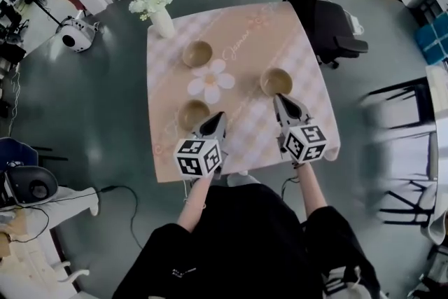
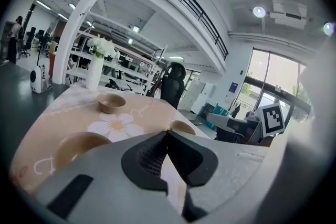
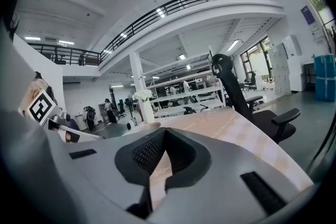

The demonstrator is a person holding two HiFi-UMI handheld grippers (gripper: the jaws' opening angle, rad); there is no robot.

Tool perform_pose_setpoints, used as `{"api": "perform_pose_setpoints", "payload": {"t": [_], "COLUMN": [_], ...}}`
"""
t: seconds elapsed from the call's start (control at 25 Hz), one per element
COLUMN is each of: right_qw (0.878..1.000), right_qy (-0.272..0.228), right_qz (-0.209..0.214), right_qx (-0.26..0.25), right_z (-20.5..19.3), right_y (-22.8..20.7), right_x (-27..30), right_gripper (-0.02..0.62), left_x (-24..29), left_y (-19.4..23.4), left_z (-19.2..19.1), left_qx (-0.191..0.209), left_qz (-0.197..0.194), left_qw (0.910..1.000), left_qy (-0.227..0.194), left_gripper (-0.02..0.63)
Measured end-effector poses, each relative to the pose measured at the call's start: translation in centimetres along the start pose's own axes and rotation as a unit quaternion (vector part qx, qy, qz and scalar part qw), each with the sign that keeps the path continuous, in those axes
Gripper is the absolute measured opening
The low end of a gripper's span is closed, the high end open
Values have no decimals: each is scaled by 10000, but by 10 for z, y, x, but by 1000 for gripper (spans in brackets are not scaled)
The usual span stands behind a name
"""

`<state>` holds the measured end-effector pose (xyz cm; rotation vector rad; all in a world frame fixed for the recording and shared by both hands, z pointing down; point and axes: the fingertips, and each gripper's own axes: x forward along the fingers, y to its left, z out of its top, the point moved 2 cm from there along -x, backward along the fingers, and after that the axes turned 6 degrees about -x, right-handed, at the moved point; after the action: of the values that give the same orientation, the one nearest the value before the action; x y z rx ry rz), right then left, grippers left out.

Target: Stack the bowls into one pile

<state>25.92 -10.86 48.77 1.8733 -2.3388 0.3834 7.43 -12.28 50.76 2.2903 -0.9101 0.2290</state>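
My two forearms reach forward from my body, side by side, each hand holding its tool over the near edge of the table (image 1: 164, 164), noses pointing away from me and tipped a little downward. My left gripper (image 1: 220, 115) has its jaws closed tip to tip with nothing between them, and its nose sits just beside the right rim of the nearest bowl (image 1: 192, 113). My right gripper (image 1: 278, 99) is closed the same way, also empty, its nose just short of the second bowl (image 1: 276, 81). Between the bowls lies a white daisy shape (image 1: 211, 80) on the pink checked cloth. The third bowl (image 1: 197, 53) stands farther back, well apart from the other two. At the far left corner is a vase of white flowers (image 1: 155, 7).
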Motion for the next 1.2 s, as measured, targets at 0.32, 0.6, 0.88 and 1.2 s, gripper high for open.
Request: {"api": "perform_pose_setpoints", "payload": {"t": [0.32, 0.6, 0.88, 1.2], "right_qw": [9984, 9948, 9891, 9794], "right_qy": [369, 535, 797, 1030], "right_qz": [-415, -835, -1205, -1611], "right_qx": [-69, 217, 296, 650], "right_z": [-11, -25, -38, -62], "right_y": [-49, -83, -103, -120], "right_x": [18, 34, 46, 59], "right_gripper": [-9, -9, 63, 140], "left_x": [42, 68, 86, 97], "left_y": [-6, -7, -7, -2], "left_z": [-4, -3, -5, -10], "left_qx": [-80, -32, -143, -244], "left_qz": [-93, -153, -245, -286], "left_qw": [9997, 9987, 9973, 9960], "left_qy": [229, 483, 683, 814], "left_gripper": [-3, -3, -3, -3]}}
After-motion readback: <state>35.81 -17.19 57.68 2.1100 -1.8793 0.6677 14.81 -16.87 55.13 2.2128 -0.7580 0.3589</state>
